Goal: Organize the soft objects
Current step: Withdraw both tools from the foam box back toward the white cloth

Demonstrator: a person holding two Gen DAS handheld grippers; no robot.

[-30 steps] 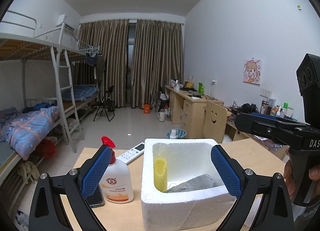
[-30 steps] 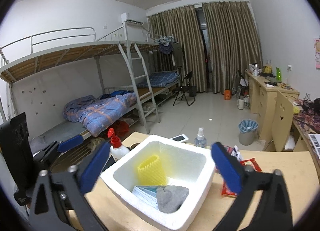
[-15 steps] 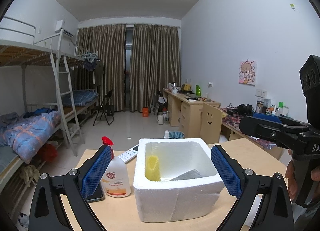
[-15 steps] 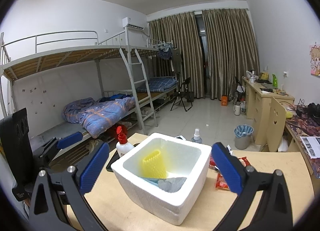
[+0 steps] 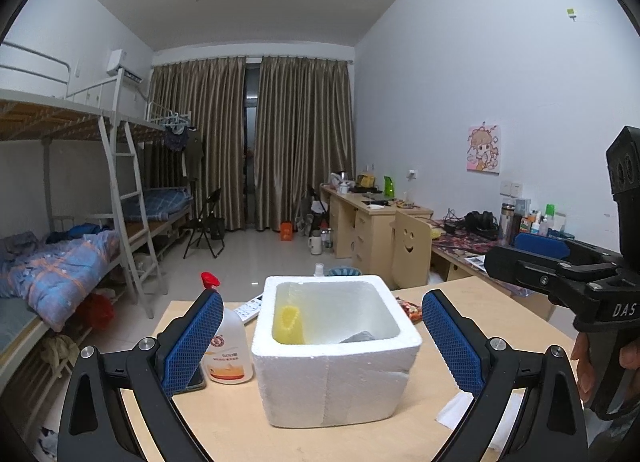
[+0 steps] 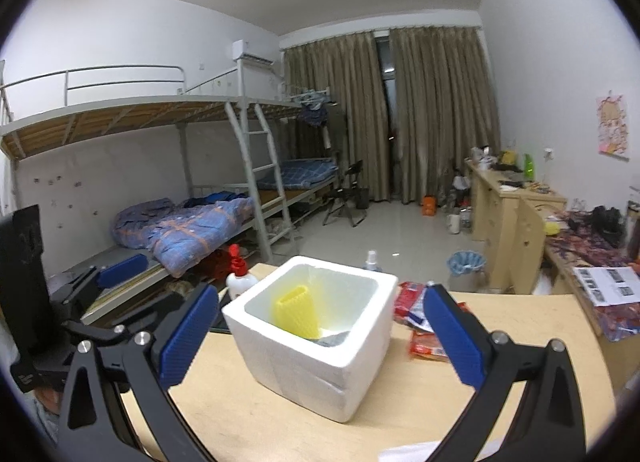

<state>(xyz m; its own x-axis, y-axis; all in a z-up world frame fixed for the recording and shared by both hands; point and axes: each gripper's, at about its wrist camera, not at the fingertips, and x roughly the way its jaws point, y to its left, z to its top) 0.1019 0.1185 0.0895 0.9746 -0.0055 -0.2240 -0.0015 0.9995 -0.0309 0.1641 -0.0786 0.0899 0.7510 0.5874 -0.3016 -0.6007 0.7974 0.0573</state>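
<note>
1. Left tongs (image 5: 322, 338): spread wide, nothing between the blue pads. Right tongs (image 6: 320, 336): same, wide & empty.
2. Task things sit inside the white foam box (image 5: 336, 378) on the tabletop (image 5: 224, 422): a yellow ribbed foam sleeve (image 5: 289, 324) stands upright vs. the box's left inner wall, a grey soft lump (image 5: 358, 337) lies low at the right-front of the box floor.
3. Key relation: box is dead ahead of both tongs, centred in each gap but apart from the pads, no contact. Left view faces a flat wall square-on; right view faces a corner of the box (image 6: 312, 346), so the left looks better lined up for a straight reach in. Sleeve's long axis is roughly vertical, leaning a bit in the right view (image 6: 298, 312).
4. Judgement: soft items seem already boxed; if anything's left it's likely the red packets (image 6: 424, 336) on the tabletop just right of the box, nearer the right tongs. Can't tell if they count as soft.
5. Hard to see: box floor mostly hidden by the near wall; grey lump (image 6: 334, 338) only a sliver, material unclear. A sanitiser bottle (image 5: 228, 354) & a remote (image 5: 250, 306) are partly behind the left pad and the box. White scrap at bottom right is cut off.
</note>
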